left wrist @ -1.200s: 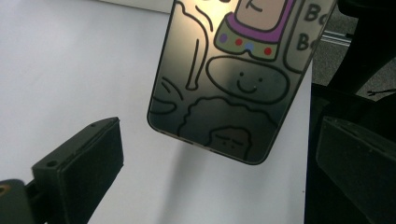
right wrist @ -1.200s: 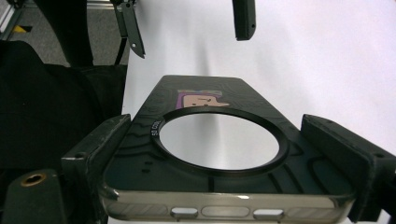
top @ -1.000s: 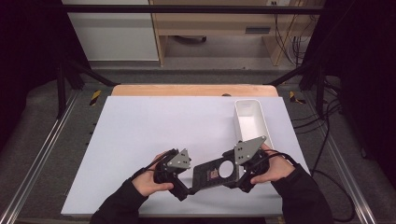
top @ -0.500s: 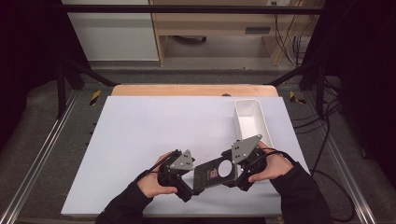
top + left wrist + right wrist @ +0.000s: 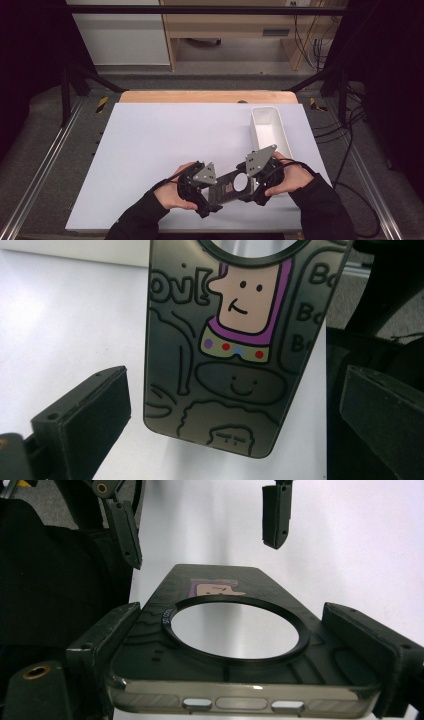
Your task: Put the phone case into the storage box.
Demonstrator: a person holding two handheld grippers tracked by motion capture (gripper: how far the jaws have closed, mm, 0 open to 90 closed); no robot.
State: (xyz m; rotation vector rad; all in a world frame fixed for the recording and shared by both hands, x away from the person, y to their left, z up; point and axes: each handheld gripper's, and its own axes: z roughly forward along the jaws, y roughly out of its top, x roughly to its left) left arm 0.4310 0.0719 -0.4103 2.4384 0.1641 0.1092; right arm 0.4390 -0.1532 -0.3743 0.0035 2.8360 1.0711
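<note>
- High view: phone case (image 5: pixel 229 186) sits just above the white table (image 5: pixel 150 150) near its front edge, spanning between the two grippers. Right gripper (image 5: pixel 250 181) has one end of it; left gripper (image 5: pixel 212 192) is at the other end. White bin (image 5: pixel 270 131) stands just beyond the right hand, likely the drop-off spot, so the case is being handled close to it.
- Left gripper view: jaws spread wide, one pad (image 5: pixel 85 415) at lower left and the other at the right edge, both clear of the case (image 5: pixel 235 350). The printed back with the cartoon figure faces this camera, and the rounded end hangs between the jaws without touching them. My read: the left is lined up to take that end, not yet gripping.
- Right gripper view: jaws pressed on the case's two long edges (image 5: pixel 240 650), near the end with the ring cut-out and port slots. The edge-on pinch keeps the flat faces free and the case level, so the other claw can close on the far end. The left gripper's pads (image 5: pixel 275 515) show farther off, apart, either side of that far end.
- Judgement: the case is carried by the right alone; if the left closes off-centre, the thin shell could twist or slip.
</note>
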